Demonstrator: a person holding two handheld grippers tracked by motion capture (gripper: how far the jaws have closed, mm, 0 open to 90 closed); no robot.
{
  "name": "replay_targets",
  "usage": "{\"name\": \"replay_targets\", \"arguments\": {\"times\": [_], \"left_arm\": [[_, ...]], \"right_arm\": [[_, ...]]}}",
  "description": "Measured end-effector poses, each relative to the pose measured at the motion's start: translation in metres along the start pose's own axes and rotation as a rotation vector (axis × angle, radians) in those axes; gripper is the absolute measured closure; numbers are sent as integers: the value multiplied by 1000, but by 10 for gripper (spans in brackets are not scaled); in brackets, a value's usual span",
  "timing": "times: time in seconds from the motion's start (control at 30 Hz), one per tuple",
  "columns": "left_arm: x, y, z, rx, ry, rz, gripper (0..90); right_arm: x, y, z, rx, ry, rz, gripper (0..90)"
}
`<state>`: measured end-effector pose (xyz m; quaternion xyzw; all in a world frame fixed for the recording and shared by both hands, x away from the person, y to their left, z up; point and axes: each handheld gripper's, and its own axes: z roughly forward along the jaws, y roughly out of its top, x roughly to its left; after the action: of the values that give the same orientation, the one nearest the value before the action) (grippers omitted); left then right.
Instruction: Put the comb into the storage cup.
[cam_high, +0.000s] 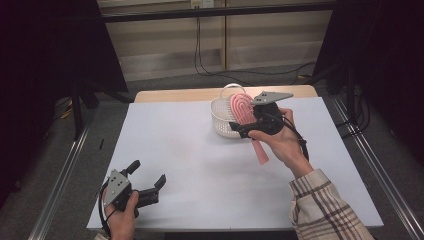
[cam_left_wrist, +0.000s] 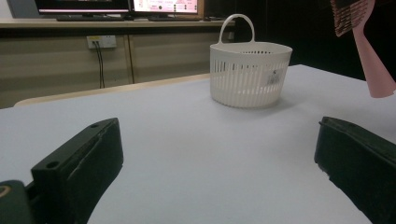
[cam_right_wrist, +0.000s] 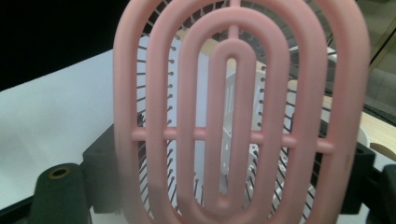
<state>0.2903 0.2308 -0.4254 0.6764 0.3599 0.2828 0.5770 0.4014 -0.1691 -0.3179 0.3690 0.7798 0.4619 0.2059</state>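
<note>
The right tool (cam_high: 239, 127) clamps a pink hairbrush (cam_high: 243, 109), lifted beside the white basket (cam_high: 222, 117) at twelve o'clock on the tabletop (cam_high: 200, 155). The left tool (cam_high: 148, 179) gapes wide, empty, at seven o'clock.

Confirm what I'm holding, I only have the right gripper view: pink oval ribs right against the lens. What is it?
Observer: A pink hairbrush, held by the right gripper at the base of its head, handle hanging down.
Operator: Where's the basket?
Observer: The white basket sits directly behind the brush head on the table, handle up.
Operator: Left gripper?
Observer: Left gripper is open near the table's front-left corner, holding nothing.
</note>
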Motion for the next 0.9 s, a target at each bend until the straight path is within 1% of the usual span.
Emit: {"name": "replay_targets", "arguments": {"times": [0.1, 0.13, 0.3, 0.37, 0.43, 0.47, 0.63, 0.87, 0.9], "left_arm": [[0, 0, 0, 4, 4, 6, 13], [-1, 0, 0, 7, 1, 3, 13], [-1, 0, 0, 6, 2, 3, 13], [-1, 0, 0, 7, 2, 3, 13], [-1, 0, 0, 6, 1, 4, 13], [-1, 0, 0, 6, 2, 4, 13], [0, 0, 0, 7, 11, 12, 13], [0, 0, 0, 3, 6, 9, 13], [0, 0, 0, 2, 7, 6, 13]], "right_arm": [[-2, 0, -5, -66, -2, -15, 194], [-2, 1, -6, -76, -6, -8, 195], [-5, 1, -9, -102, -19, -4, 195], [-5, 1, -10, -105, -22, -4, 194], [-6, 1, -10, -117, -22, 3, 194], [-6, 2, -9, -131, -25, 0, 194], [-8, 3, -8, -151, -35, 8, 194], [-11, 3, -8, -178, -44, 14, 194], [-12, 5, -9, -191, -50, 13, 195]]}}
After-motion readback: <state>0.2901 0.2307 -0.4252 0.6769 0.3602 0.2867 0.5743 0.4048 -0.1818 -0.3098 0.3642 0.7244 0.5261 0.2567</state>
